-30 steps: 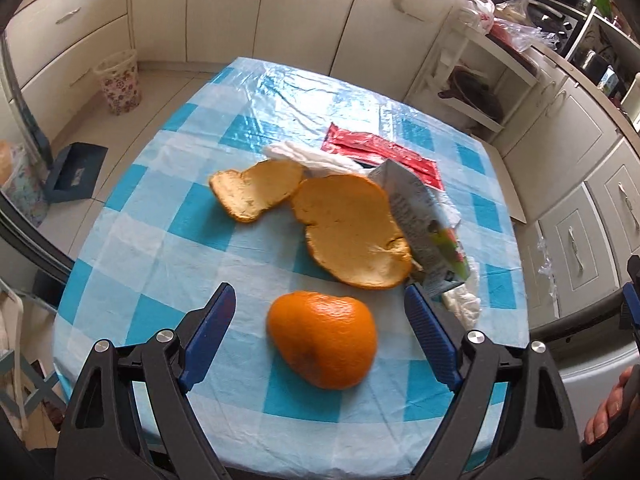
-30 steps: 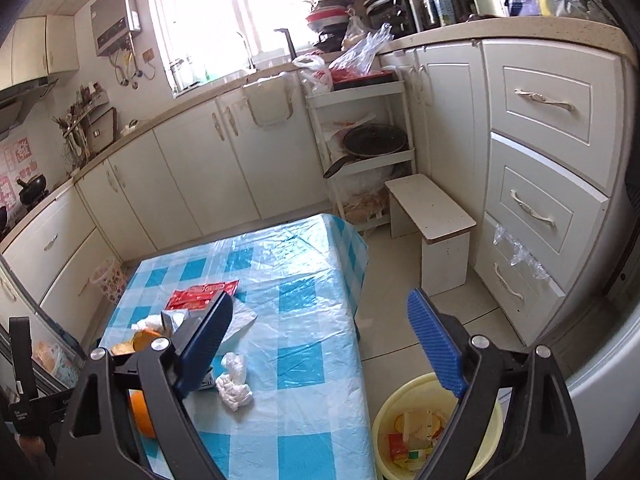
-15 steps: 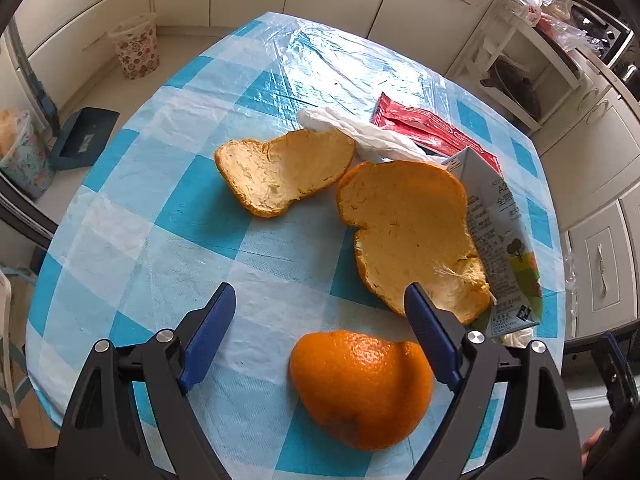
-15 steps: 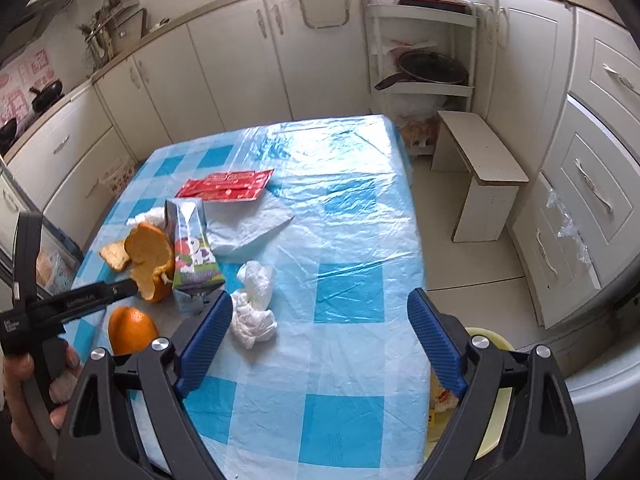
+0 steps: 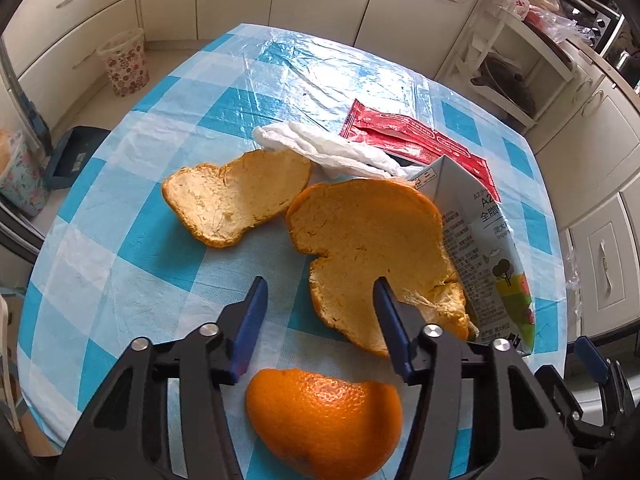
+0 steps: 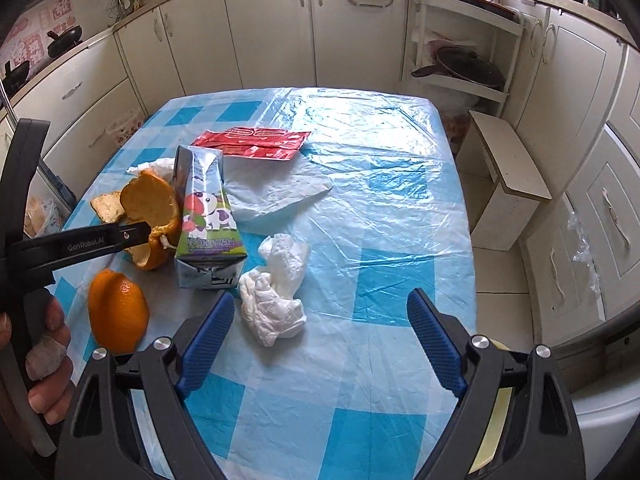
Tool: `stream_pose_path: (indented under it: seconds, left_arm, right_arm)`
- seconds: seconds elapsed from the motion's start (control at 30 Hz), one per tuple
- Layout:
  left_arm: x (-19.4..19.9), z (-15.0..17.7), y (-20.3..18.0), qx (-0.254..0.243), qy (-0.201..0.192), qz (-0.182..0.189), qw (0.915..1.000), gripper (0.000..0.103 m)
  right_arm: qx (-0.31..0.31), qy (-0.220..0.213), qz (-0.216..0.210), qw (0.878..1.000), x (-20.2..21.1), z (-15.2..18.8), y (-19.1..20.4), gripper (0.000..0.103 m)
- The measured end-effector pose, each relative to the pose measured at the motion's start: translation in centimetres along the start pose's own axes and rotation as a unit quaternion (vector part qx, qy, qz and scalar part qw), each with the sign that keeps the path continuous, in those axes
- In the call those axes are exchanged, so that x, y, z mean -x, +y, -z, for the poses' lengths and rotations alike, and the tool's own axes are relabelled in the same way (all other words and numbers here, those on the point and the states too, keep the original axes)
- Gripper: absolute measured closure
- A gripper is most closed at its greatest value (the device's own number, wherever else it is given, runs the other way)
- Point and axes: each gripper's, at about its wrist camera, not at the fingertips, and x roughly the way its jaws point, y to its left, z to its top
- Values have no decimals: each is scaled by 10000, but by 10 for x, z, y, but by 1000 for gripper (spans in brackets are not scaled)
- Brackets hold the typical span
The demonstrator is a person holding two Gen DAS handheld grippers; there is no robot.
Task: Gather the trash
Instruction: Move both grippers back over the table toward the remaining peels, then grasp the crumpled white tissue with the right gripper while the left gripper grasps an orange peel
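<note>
A large orange peel point(image 5: 368, 240) lies pith up on the blue checked table point(image 5: 132, 264), leaning on a milk carton point(image 5: 488, 248). My left gripper point(image 5: 319, 284) hangs over the peel's near left edge with its jaws closing. That edge sits between them and the pads do not press on it. A smaller peel point(image 5: 236, 196) lies to the left, and an orange-skinned piece point(image 5: 324, 412) under the gripper's base. My right gripper point(image 6: 322, 296) is open above a crumpled white tissue point(image 6: 276, 292), which lies beside the carton point(image 6: 208, 216).
A red wrapper point(image 6: 256, 142) and a clear plastic bag point(image 6: 276, 192) lie behind the carton. A yellow bin point(image 6: 496, 420) stands on the floor off the table's right edge, mostly hidden by my right gripper. A white stool point(image 6: 512, 168) and cabinets ring the table.
My left gripper moved forward and down past the orange-skinned piece to the large peel, and its jaws narrowed. My right gripper tipped down toward the table and came over the crumpled tissue.
</note>
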Motion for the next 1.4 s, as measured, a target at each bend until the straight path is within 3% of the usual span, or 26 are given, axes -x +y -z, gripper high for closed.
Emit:
stream_pose_path:
  seconds: [0.03, 0.07, 0.13, 0.2, 0.43, 0.53, 0.6, 0.7, 0.9, 1.1, 1.17, 1.23, 1.3, 1.4]
  left_arm:
    - [-2, -1, -2, -18, 48, 49, 10000, 74]
    - [-2, -1, -2, -31, 65, 55, 10000, 80]
    - [-2, -2, -1, -25, 93, 114, 9999, 92]
    - [3, -4, 2, 38, 81, 213, 9997, 97]
    - [23, -11, 22, 292, -8, 685, 9972, 98]
    - [34, -11, 27, 331, -97, 863, 9957, 98]
    - [41, -10, 27, 292, -171, 920, 9952, 98]
    - [43, -9, 24, 163, -197, 876, 9958, 98]
    - [23, -4, 17, 28, 140, 790, 9968, 96]
    - [9, -1, 10, -31, 295, 688, 9972, 77]
    - [5, -1, 9, -32, 346, 664, 9972, 77]
    - [7, -2, 8, -35, 285, 606, 9977, 94]
    - [13, -3, 9, 11, 213, 666, 9975, 97]
    - [24, -6, 12, 123, 69, 756, 9970, 98]
  right_arm:
    - [52, 19, -2, 10000, -2, -1, 2, 18]
    - [117, 38, 7, 9999, -4, -1, 4, 18]
    - [262, 77, 26, 9996, -8, -2, 9, 21]
    - [413, 133, 27, 9991, -12, -3, 12, 24]
    - [797, 274, 55, 9964, -20, 1, 25, 31]
    - [822, 379, 30, 9959, -23, 3, 27, 42]
    - [817, 443, 33, 9957, -24, 3, 26, 61]
    - [752, 490, -40, 9960, -23, 4, 27, 76]
    - [755, 488, -48, 9959, -22, 6, 28, 79]
    - [727, 509, -83, 9960, -26, 5, 29, 75]
    - [728, 510, -102, 9960, -26, 4, 28, 75]
    - [701, 519, -147, 9961, -26, 4, 27, 76]
    - [649, 498, -236, 9964, -23, 2, 25, 84]
    - [554, 424, -357, 9969, -16, 0, 22, 87]
